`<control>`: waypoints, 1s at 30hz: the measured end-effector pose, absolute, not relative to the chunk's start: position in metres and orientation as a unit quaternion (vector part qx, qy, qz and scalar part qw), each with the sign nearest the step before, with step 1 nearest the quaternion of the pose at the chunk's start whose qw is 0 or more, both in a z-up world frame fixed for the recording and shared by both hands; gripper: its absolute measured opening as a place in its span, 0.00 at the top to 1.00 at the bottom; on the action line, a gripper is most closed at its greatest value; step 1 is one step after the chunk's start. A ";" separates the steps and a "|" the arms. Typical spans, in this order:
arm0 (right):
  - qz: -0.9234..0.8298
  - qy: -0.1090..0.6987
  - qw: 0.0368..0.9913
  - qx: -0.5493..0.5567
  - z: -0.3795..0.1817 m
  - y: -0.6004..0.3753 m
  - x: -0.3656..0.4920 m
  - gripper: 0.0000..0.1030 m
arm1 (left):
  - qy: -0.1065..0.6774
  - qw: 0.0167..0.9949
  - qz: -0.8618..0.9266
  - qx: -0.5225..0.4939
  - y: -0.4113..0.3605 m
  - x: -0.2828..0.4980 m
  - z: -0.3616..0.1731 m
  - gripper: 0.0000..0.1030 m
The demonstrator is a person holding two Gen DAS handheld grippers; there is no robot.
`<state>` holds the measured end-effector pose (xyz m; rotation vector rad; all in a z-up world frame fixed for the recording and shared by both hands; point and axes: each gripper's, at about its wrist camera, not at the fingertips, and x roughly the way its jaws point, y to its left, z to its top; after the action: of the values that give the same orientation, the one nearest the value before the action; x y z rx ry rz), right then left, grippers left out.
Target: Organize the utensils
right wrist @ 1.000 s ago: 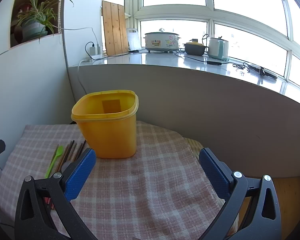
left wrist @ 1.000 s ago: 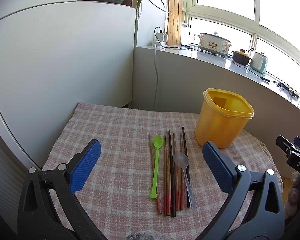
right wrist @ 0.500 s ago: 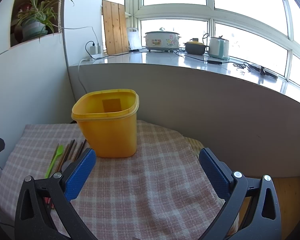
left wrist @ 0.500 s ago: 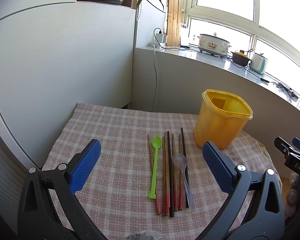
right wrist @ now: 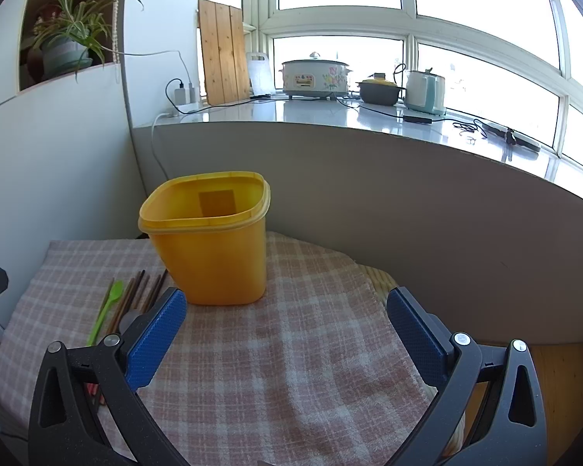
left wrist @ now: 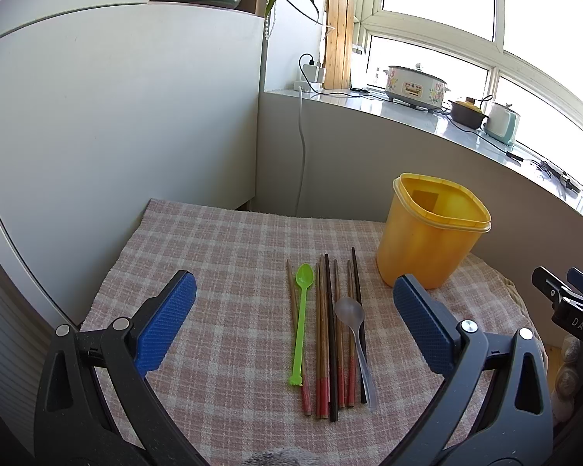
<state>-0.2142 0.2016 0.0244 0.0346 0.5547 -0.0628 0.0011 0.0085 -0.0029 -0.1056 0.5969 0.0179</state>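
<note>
A green plastic spoon (left wrist: pixel 301 322), several brown chopsticks (left wrist: pixel 324 334) with red ends and a clear plastic spoon (left wrist: pixel 354 334) lie side by side on the pink checked cloth (left wrist: pixel 221 272). An empty yellow tub (left wrist: pixel 431 229) stands upright just right of them. My left gripper (left wrist: pixel 291 326) hovers open above the utensils, holding nothing. From the right wrist the yellow tub (right wrist: pixel 213 240) is ahead and left, with the green spoon (right wrist: pixel 107 308) and chopsticks (right wrist: pixel 136 295) beyond its left side. My right gripper (right wrist: pixel 287 334) is open over bare cloth.
A white cabinet (left wrist: pixel 116 116) walls the left side and a grey parapet (right wrist: pixel 369 202) runs behind the table. On the sill stand a cooker (right wrist: pixel 315 77), a pot (right wrist: pixel 379 91) and a kettle (right wrist: pixel 425 91). The cloth's right edge drops to a wooden surface (right wrist: pixel 559 372).
The left wrist view has shifted slightly, so the utensils and tub sit a little higher in it. The right gripper has hardly moved. Both stay open.
</note>
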 end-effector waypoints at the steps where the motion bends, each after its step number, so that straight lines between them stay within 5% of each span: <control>1: -0.031 0.274 0.961 0.017 0.024 0.202 -0.214 0.01 | 0.294 0.954 0.009 -0.052 0.008 0.001 -0.003 0.00; 30: -0.031 0.282 0.959 0.018 0.021 0.204 -0.214 0.01 | 0.295 0.954 0.008 -0.056 0.000 -0.002 0.000 0.00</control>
<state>-0.2142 0.2037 0.0209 0.0362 0.5709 -0.0621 -0.0019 -0.0004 0.0001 -0.1134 0.6001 0.0171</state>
